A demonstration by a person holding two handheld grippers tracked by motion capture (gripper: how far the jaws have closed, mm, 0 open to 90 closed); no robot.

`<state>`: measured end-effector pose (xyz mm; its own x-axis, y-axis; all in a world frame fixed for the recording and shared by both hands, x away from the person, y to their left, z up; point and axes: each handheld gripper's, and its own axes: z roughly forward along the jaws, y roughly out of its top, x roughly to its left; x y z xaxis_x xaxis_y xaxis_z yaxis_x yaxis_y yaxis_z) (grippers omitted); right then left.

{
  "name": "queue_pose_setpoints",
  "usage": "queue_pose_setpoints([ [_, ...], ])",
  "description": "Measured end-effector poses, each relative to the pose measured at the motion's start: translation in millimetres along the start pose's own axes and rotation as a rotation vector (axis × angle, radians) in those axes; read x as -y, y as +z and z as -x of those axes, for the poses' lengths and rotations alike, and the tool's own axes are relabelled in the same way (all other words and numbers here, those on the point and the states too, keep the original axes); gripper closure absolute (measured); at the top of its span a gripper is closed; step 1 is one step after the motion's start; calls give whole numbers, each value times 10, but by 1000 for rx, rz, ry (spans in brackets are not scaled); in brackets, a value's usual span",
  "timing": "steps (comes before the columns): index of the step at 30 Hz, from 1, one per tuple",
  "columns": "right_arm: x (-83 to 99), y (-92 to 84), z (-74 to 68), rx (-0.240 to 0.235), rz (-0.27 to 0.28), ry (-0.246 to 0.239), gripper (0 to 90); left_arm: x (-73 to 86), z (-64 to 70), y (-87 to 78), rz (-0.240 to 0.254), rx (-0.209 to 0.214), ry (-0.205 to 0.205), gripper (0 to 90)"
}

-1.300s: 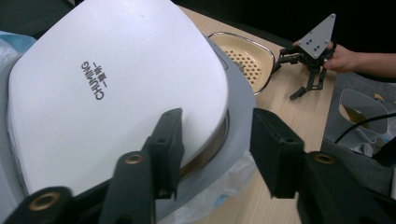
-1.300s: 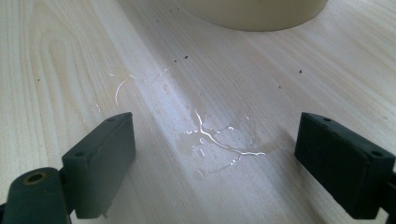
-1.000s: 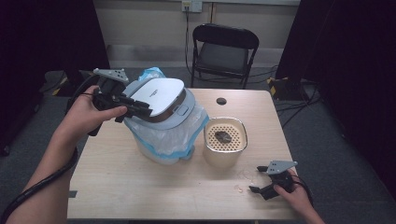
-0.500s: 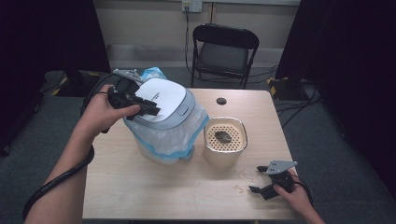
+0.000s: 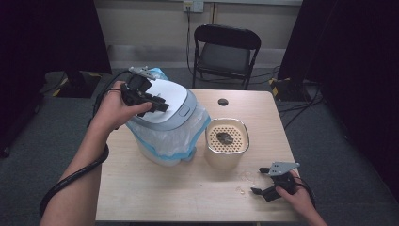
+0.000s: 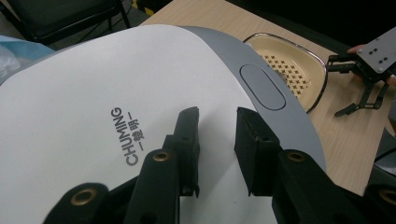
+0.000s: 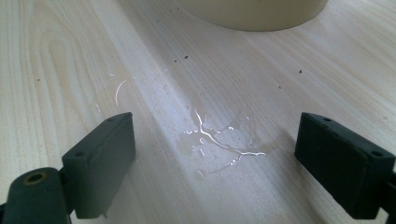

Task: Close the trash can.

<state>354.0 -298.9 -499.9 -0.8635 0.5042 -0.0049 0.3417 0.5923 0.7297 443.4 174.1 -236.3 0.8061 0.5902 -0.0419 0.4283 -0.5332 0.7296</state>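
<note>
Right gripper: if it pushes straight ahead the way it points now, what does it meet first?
Probably the wet patch on the table, then the cream container beyond; the right gripper has open, empty jaws.

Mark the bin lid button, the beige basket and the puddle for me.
bin lid button (image 6: 262, 86), left gripper view, centre of the grey oval.
beige basket (image 5: 226, 158), high view, front wall.
puddle (image 7: 219, 137), right gripper view, its glinting middle.
</note>
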Motion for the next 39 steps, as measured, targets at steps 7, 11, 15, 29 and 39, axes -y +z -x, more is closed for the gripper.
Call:
queue_pose_setpoints([
  [7, 0, 0, 0, 0, 0, 0, 119, 8, 1, 15, 13, -3, -1, 703],
  [11, 0, 1, 1, -2, 0, 0, 117, 17, 32, 42, 8, -20, 15, 713],
  [15, 0, 0, 0, -2, 0, 0, 117, 35, 41, 37, 24, -13, 11, 686],
  [29, 0, 0, 1, -2, 0, 0, 117, 213, 48, -144, 2, -55, 21, 206],
  [39, 0, 0, 0, -2, -1, 0, 117, 433, 106, -354, 30, -12, 9, 193],
])
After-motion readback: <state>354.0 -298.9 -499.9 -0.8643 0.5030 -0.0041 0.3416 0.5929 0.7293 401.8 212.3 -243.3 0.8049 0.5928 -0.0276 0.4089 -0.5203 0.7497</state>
